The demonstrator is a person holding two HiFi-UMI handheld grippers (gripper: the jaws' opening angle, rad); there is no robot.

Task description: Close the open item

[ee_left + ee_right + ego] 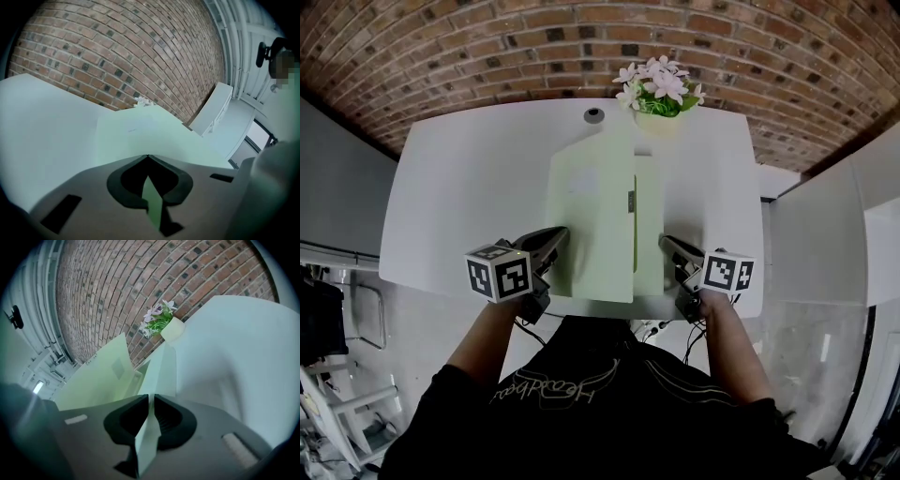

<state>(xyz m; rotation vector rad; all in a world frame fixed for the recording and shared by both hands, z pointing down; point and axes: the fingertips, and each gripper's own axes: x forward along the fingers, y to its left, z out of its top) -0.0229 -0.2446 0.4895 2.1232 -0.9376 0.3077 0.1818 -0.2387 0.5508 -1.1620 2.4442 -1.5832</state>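
Item: one pale green folder (598, 220), still open, on the white table (459, 187), between the two grippers and near the front edge.
Covers: two; the left cover (581, 211) is raised and tilted toward the right cover (650, 234).
Left gripper (555, 240): jaws pressed together on the near edge of the left cover; a thin green strip shows between them.
Right gripper (671, 247): jaws pinching the near edge of the right cover, seen edge-on.
Handling (judged): light, thin and flexible sheet; likely to bow or slide if held loosely, and smooth enough to slip.
Best hold (judged): the outer near edges, as now, away from the spine.
Count: one folder, two grippers, one table, one flower pot (661, 98) at the far edge, apart from the folder.
Backdrop: brick wall (487, 47).
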